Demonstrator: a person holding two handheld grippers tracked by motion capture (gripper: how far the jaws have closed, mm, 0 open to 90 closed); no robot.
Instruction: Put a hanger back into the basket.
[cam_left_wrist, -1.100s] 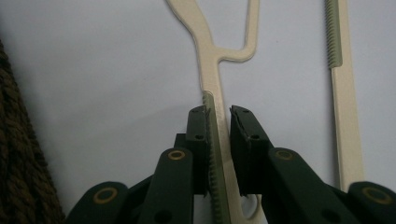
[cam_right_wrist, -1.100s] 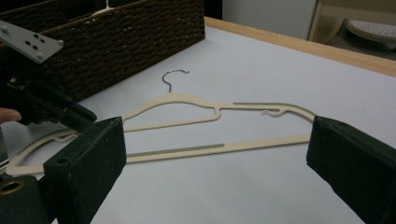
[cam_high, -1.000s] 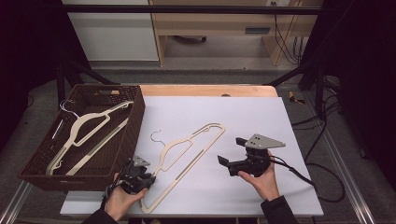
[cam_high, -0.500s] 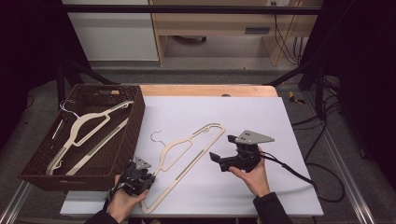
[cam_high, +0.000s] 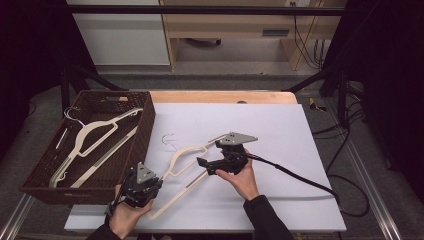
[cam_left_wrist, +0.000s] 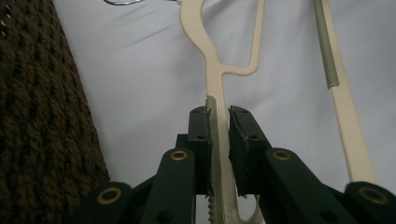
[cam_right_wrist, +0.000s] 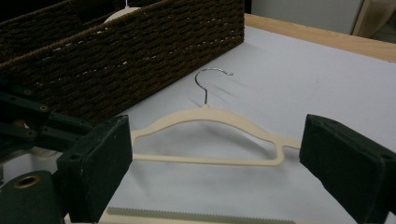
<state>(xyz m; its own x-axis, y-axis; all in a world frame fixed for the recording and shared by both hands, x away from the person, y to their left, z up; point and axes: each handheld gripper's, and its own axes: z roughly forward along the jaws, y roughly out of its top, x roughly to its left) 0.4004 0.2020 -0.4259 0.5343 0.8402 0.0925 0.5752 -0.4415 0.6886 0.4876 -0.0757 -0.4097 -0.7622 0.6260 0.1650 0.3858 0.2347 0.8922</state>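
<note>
A cream hanger (cam_high: 185, 152) with a metal hook (cam_high: 169, 140) lies slantwise on the white mat (cam_high: 280, 135). My left gripper (cam_high: 151, 184) holds its lower arm near the basket. In the left gripper view the jaws (cam_left_wrist: 219, 114) are pressed on the hanger's arm (cam_left_wrist: 212, 70). My right gripper (cam_high: 204, 166) hovers over the hanger's middle, jaws wide apart. In the right gripper view the gripper (cam_right_wrist: 219, 158) stands open, and the hanger (cam_right_wrist: 210, 114) lies on the mat just beyond its pads.
A brown woven basket (cam_high: 145, 130) stands at the left and holds another cream hanger (cam_high: 95, 132). Its wall (cam_right_wrist: 140, 51) rises close behind the hook. The right gripper's cable (cam_high: 300, 175) trails across the mat. Bare mat lies to the right.
My right gripper has moved left across the mat to the hanger's middle, still open. The left gripper has stayed clamped on the hanger's lower arm.
</note>
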